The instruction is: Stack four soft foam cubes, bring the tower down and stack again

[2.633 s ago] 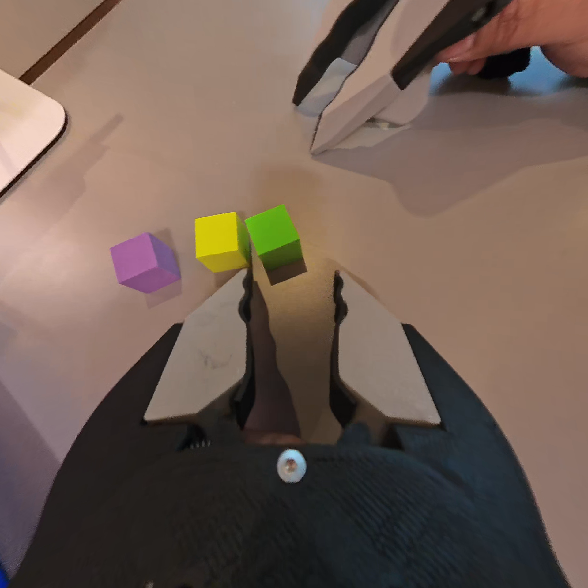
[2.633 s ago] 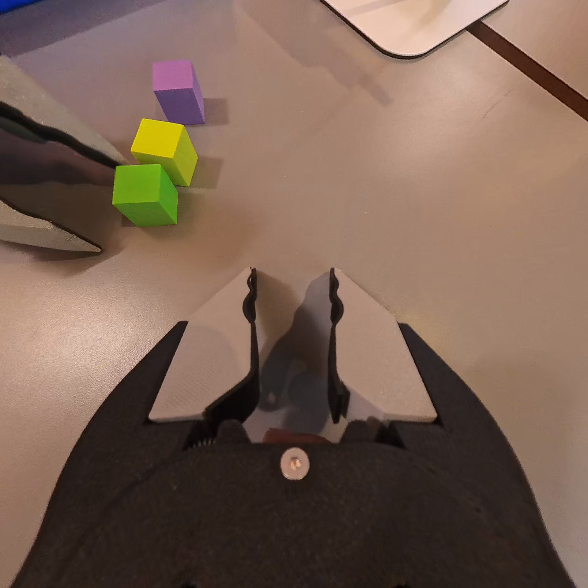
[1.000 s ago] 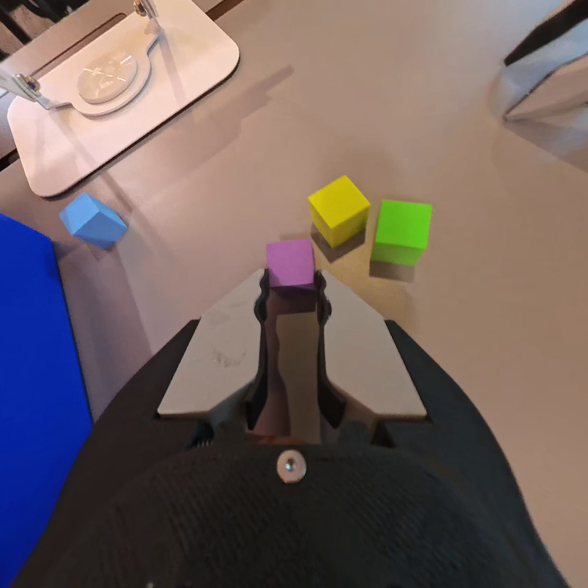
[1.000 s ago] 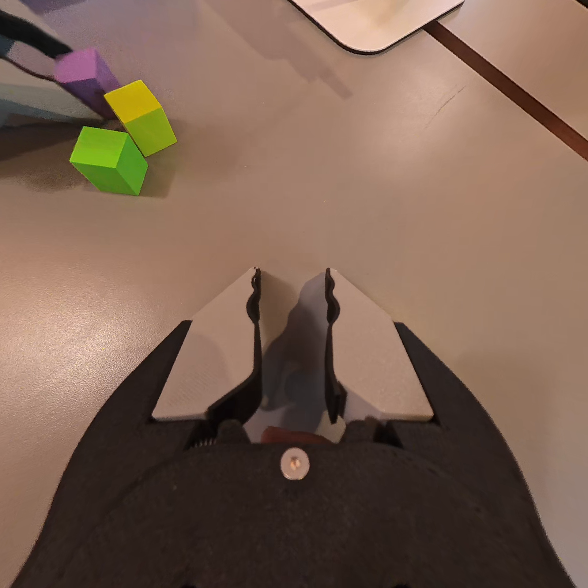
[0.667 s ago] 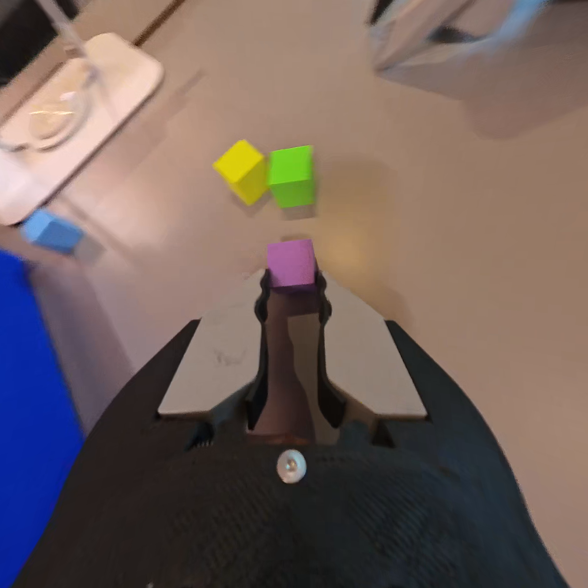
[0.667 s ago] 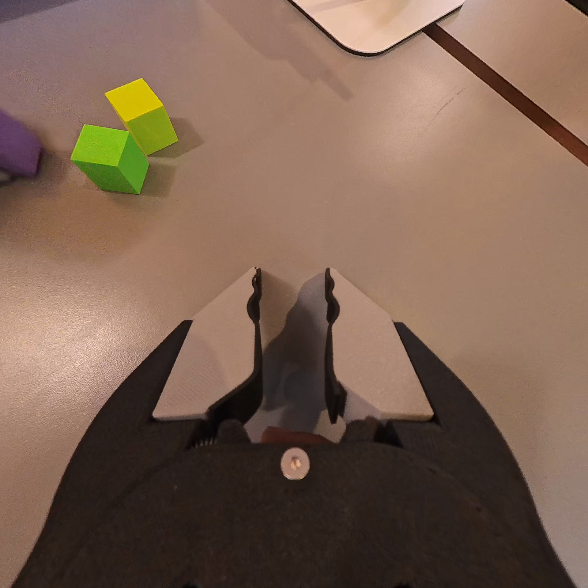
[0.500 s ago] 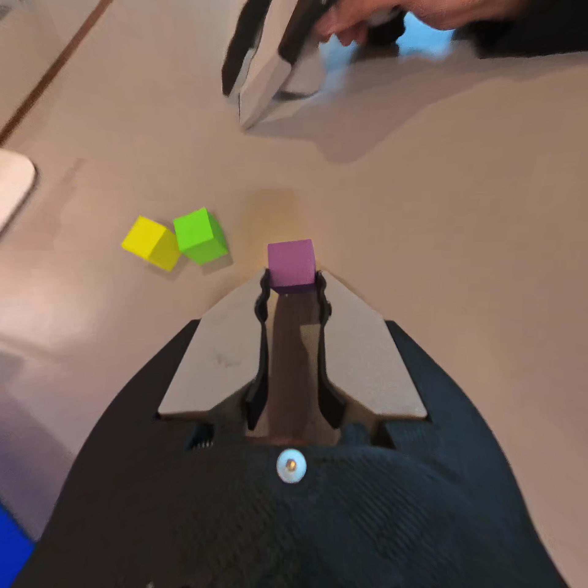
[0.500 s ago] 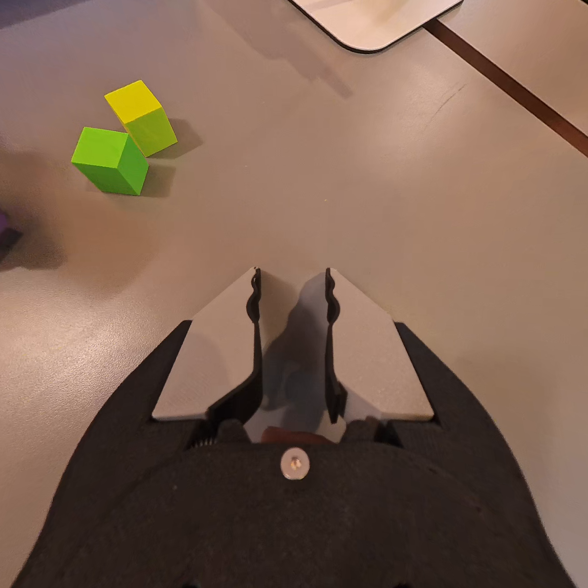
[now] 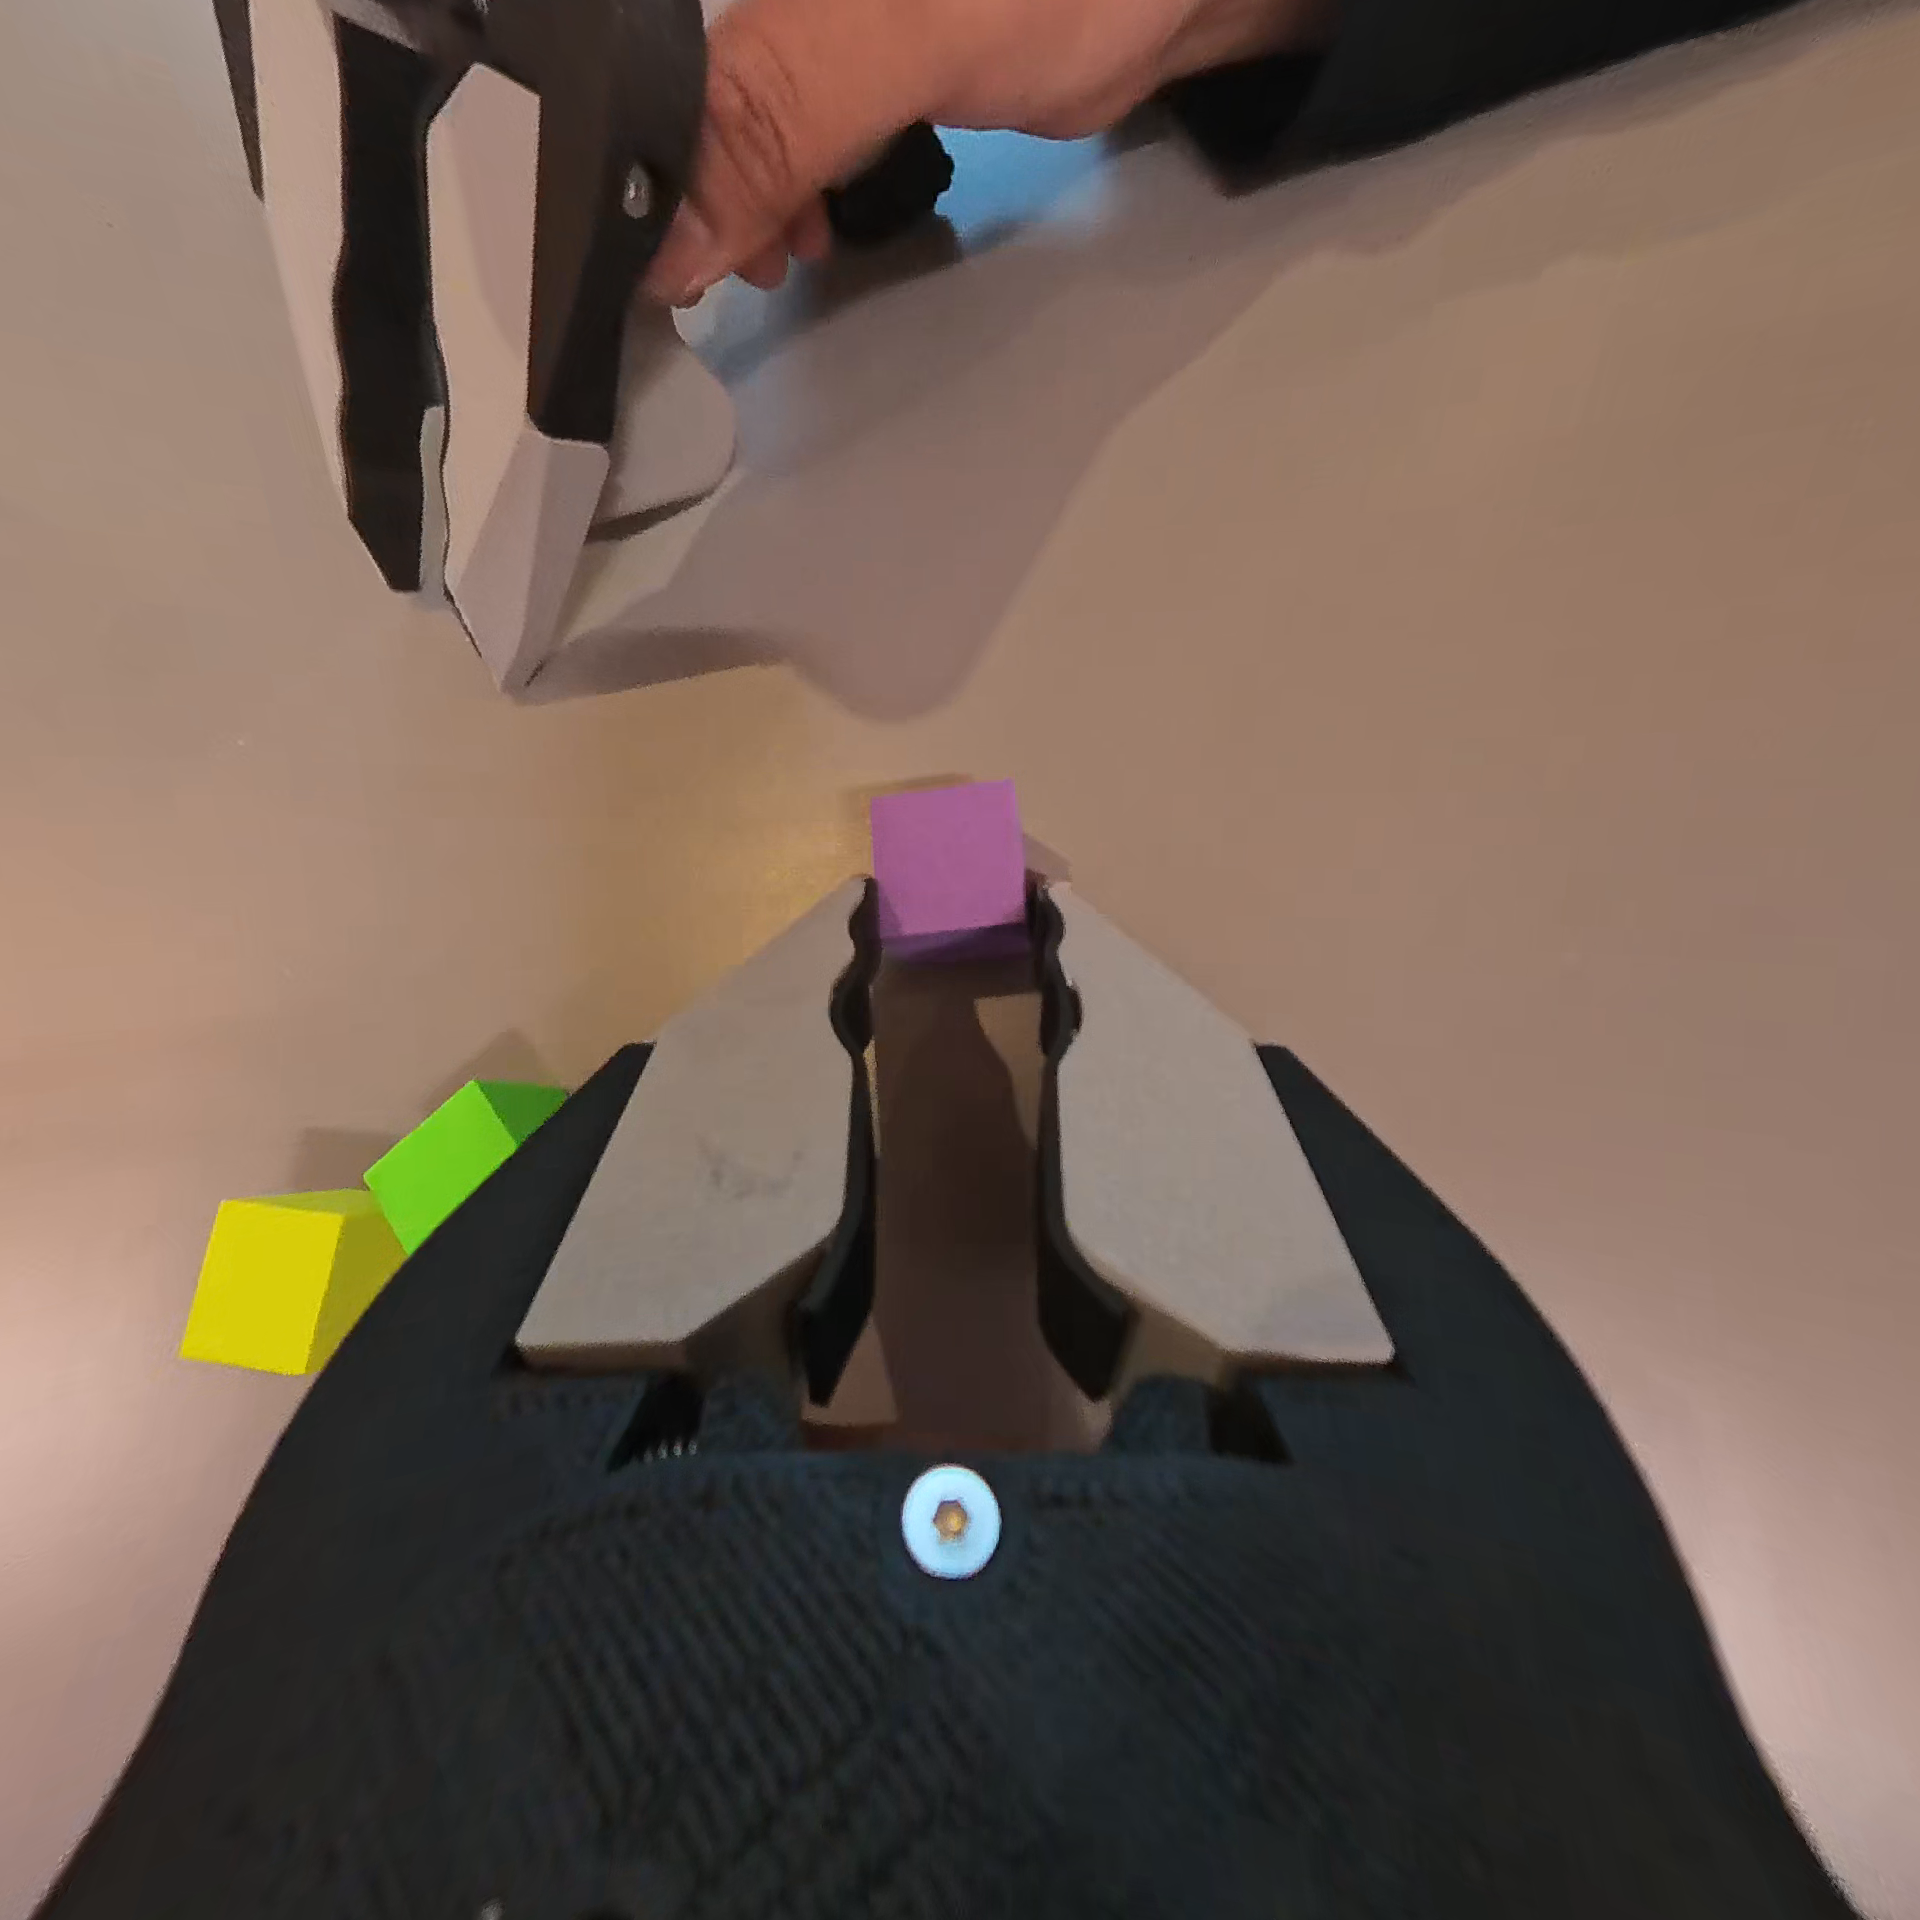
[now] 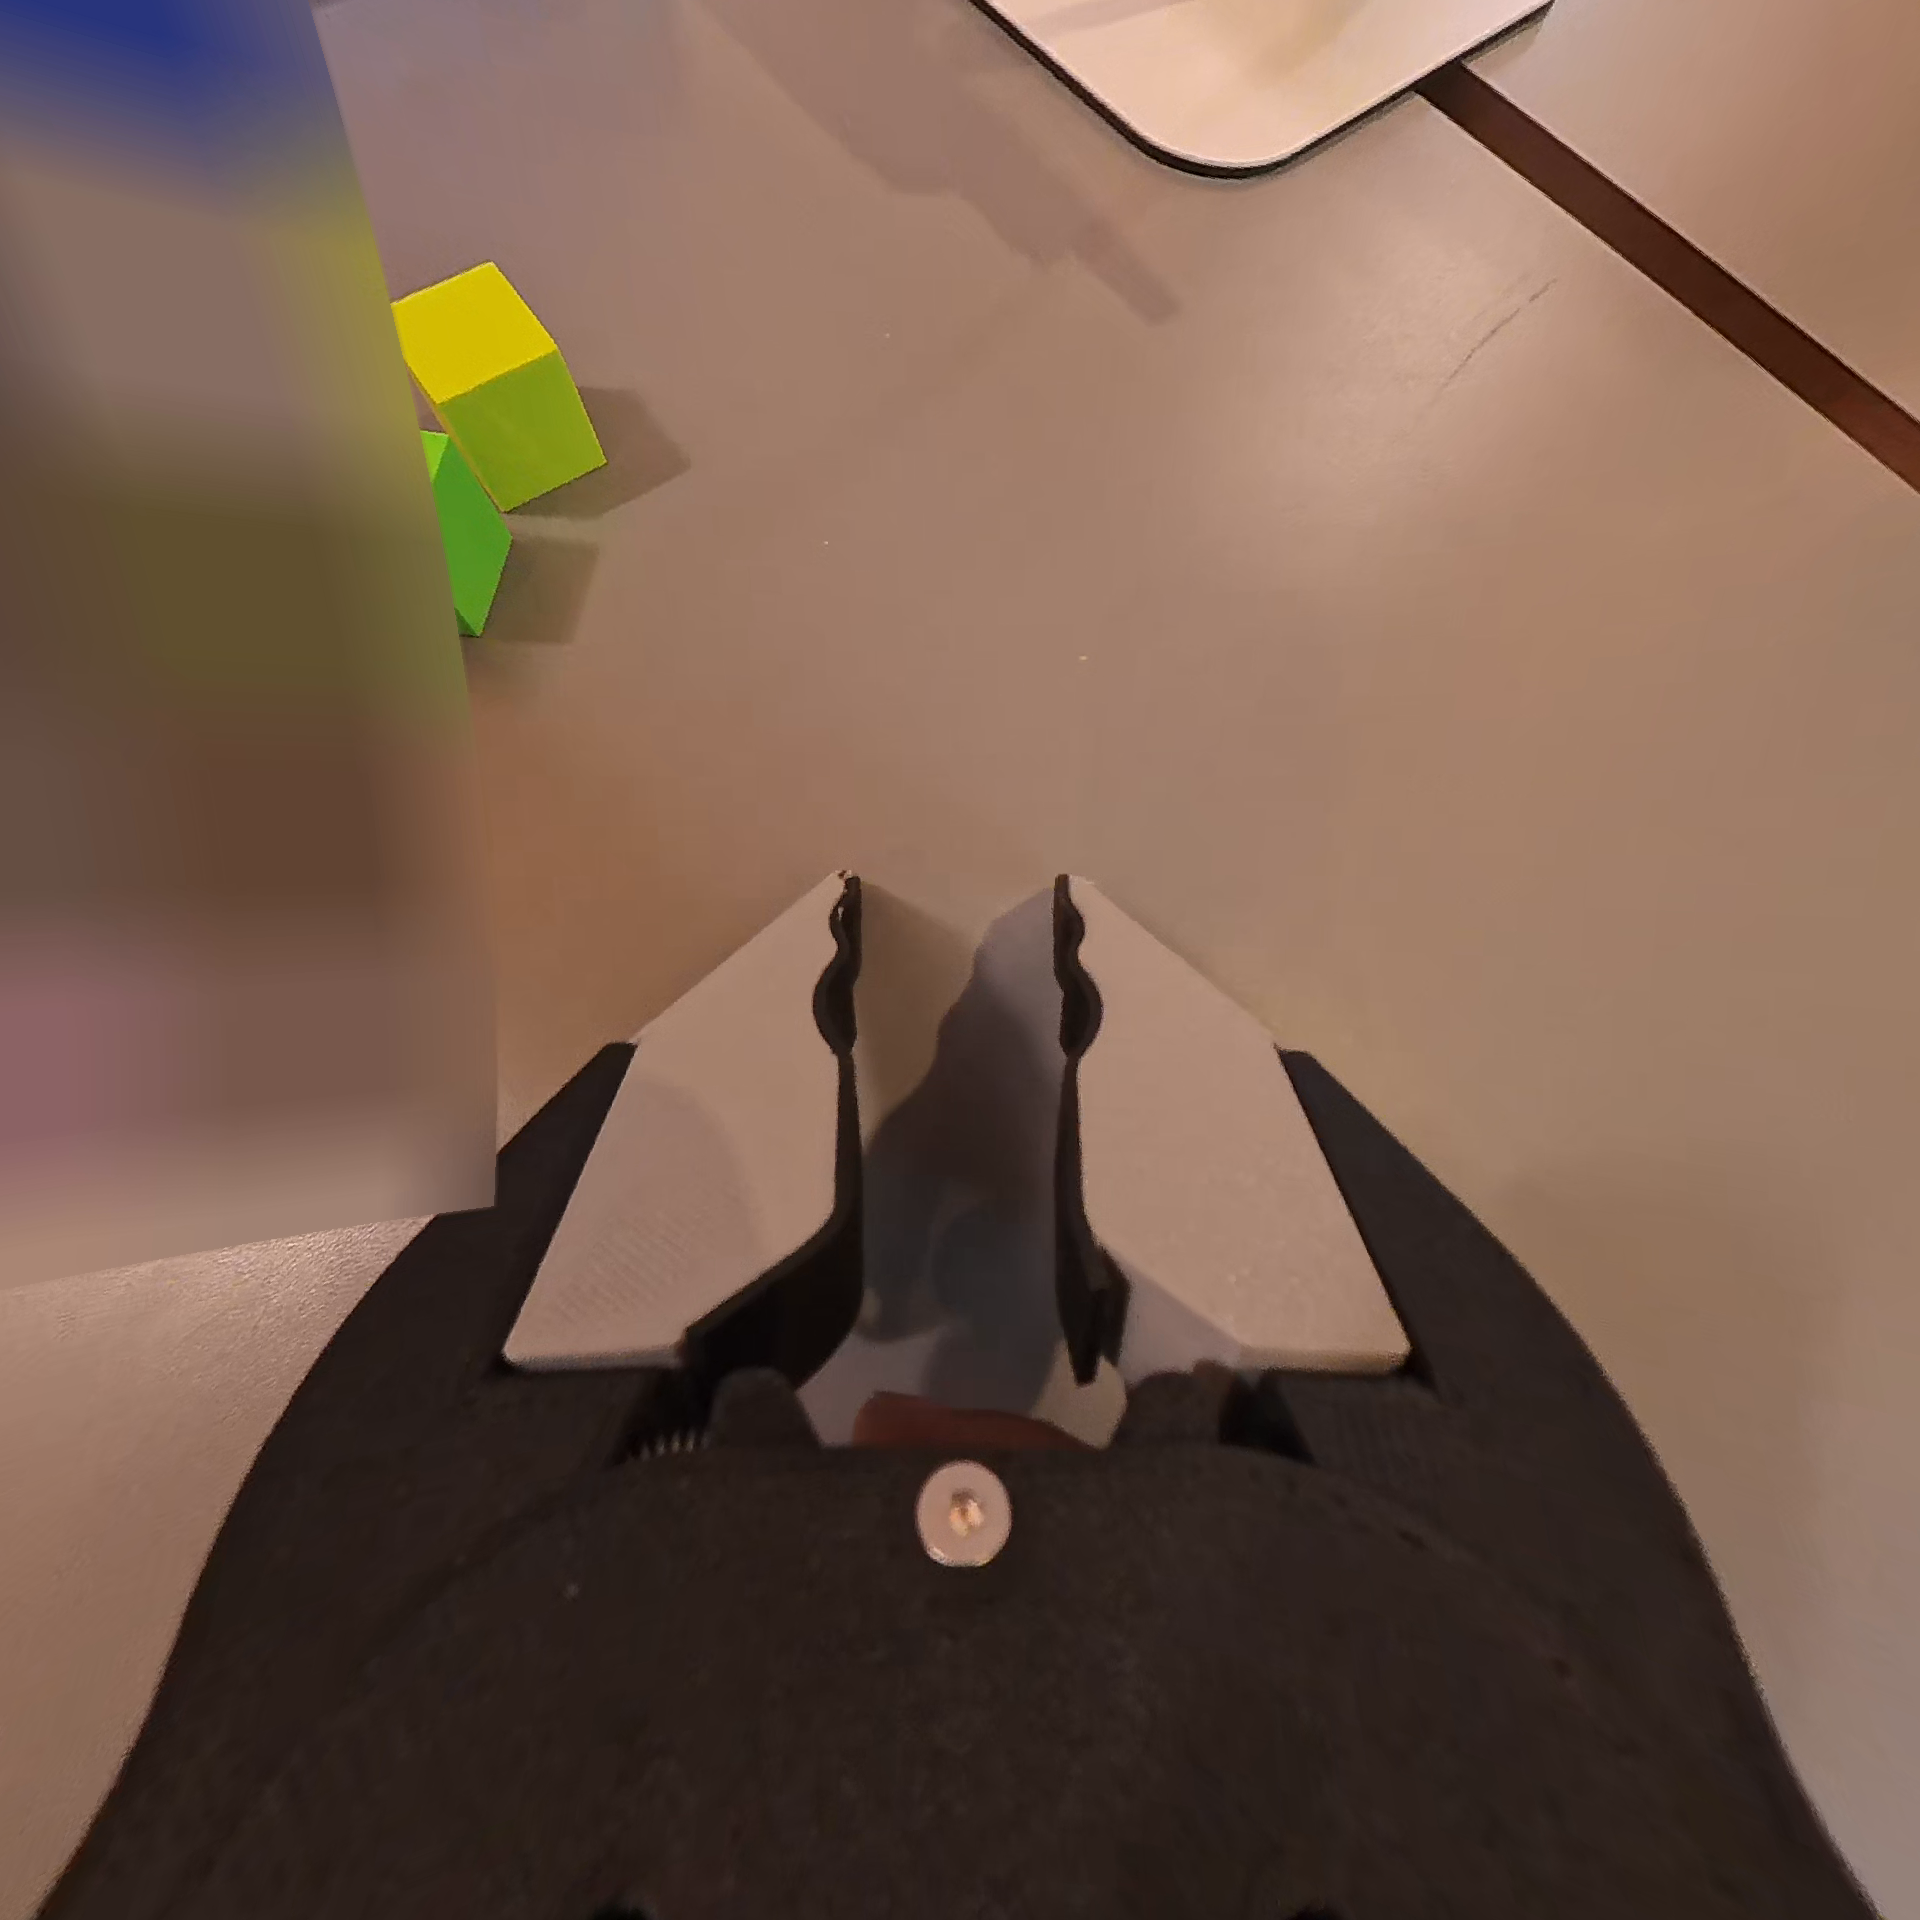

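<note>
Gripping the purple cube (image 9: 948, 871) at its tips, my left tongs (image 9: 948, 914) pinch it on both sides over the worktop (image 9: 1455, 727). Beside the left tongs' body sit the green cube (image 9: 447, 1153) and yellow cube (image 9: 272, 1283), touching each other. My right tongs (image 10: 954, 894) hold nothing, their fingers parted by a moderate gap. Farther off, a hand (image 9: 862, 114) grips the right tongs' handle. A white board (image 10: 1257, 73) lies at the far edge.
</note>
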The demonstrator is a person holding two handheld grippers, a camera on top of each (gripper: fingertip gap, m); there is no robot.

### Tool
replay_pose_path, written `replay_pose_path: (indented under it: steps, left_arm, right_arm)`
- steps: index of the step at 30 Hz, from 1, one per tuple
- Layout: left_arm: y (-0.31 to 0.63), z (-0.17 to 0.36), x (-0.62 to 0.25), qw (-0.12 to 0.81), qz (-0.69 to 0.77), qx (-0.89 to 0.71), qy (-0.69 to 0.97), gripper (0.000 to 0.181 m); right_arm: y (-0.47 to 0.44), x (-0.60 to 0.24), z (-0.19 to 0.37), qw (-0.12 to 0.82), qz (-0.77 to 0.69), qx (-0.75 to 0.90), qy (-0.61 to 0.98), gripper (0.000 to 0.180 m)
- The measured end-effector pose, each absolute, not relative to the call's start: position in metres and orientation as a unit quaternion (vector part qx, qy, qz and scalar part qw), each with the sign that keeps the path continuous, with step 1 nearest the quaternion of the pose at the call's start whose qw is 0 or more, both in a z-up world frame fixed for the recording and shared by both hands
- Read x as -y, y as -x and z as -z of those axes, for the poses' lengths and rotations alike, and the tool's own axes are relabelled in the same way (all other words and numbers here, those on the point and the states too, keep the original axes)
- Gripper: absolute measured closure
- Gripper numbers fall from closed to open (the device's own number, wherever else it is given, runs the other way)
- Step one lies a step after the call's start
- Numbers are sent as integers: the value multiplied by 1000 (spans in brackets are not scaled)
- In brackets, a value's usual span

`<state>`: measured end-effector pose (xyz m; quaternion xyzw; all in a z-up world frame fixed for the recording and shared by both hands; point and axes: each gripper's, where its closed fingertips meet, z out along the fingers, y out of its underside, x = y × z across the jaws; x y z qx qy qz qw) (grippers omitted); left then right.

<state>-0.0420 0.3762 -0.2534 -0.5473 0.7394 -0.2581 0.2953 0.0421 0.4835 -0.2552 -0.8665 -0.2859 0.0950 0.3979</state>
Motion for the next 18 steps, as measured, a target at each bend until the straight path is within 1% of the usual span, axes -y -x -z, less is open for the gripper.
replay_pose_path:
  steps: [4, 10, 16, 18]
  left_arm:
    - [41, 252, -378, 327, 259, -726, 548, 151]
    - [55, 245, -384, 344, 258, -703, 566, 121]
    - [64, 223, -400, 391, 279, -658, 579, 123]
    - [68, 214, -411, 418, 284, -633, 587, 127]
  right_arm:
    - [-41, -484, 255, 398, -94, 288, 866, 145]
    - [-41, -484, 255, 403, -83, 291, 864, 144]
    - [-41, -482, 255, 404, -82, 290, 864, 144]
    - [-40, -481, 254, 404, -82, 290, 864, 143]
